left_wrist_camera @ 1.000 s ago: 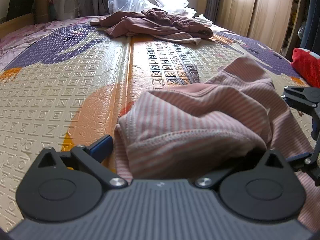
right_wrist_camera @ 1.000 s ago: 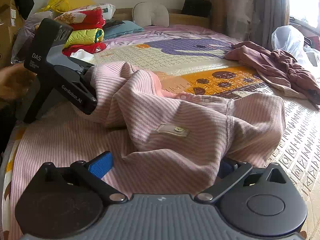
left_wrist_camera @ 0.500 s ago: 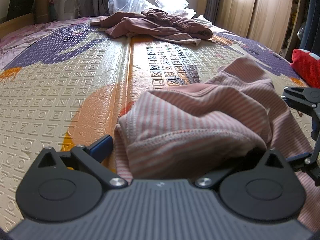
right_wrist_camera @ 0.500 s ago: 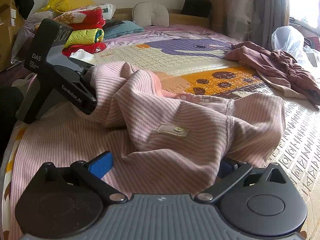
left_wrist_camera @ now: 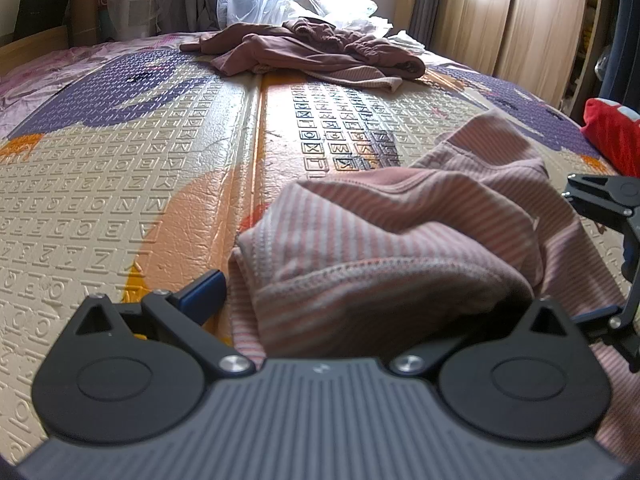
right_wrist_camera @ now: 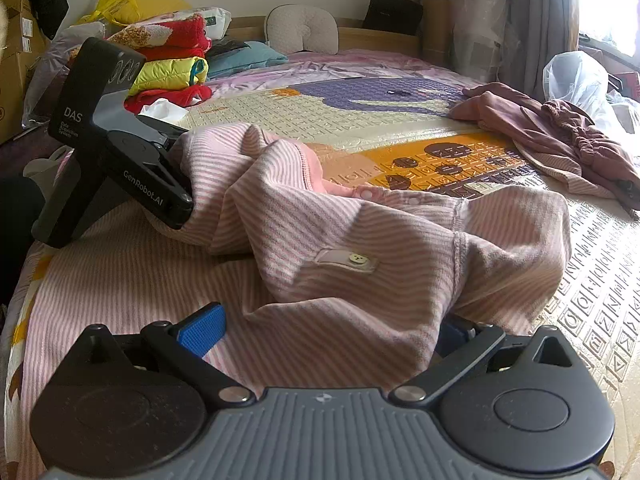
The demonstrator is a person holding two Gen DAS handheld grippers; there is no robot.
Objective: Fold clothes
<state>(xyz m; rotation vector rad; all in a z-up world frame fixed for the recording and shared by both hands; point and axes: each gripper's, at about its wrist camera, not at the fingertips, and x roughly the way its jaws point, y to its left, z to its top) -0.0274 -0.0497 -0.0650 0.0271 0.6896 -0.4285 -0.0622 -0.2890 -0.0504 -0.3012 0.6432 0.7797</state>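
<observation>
The pink striped garment (right_wrist_camera: 360, 248) lies on the patterned play mat (left_wrist_camera: 120, 184) that covers the bed, bunched and only partly doubled over itself. A flat layer spreads toward the near edge, and a rumpled upper layer with a small sewn label and a row of snaps is heaped on top.

The left gripper (right_wrist_camera: 176, 196) reaches into the far fold of the cloth. In its own view the fingers stand apart with striped fabric mounded between them — one blue pad (left_wrist_camera: 204, 294) shows bare at the side, the other is buried. Whether the cloth is truly clamped or merely draped there, I cannot tell.

The right gripper (right_wrist_camera: 328, 332) sits at the near edge of the same garment. Its fingers are also spread, one blue pad clear of the fabric and the other under the overhanging fold, so its grip cannot be judged either.

As for progress, the fold looks under way but far from tidy: the upper layer is lumpy, its edges do not line up with the layer below, and no neat rectangle has formed. Smoothing and at least one more fold seem to be left. Beyond it, a heap of mauve clothes (left_wrist_camera: 316, 52) lies crumpled and unfolded — more work waiting — while folded bright items (right_wrist_camera: 168, 68) are stacked at the head of the bed.
</observation>
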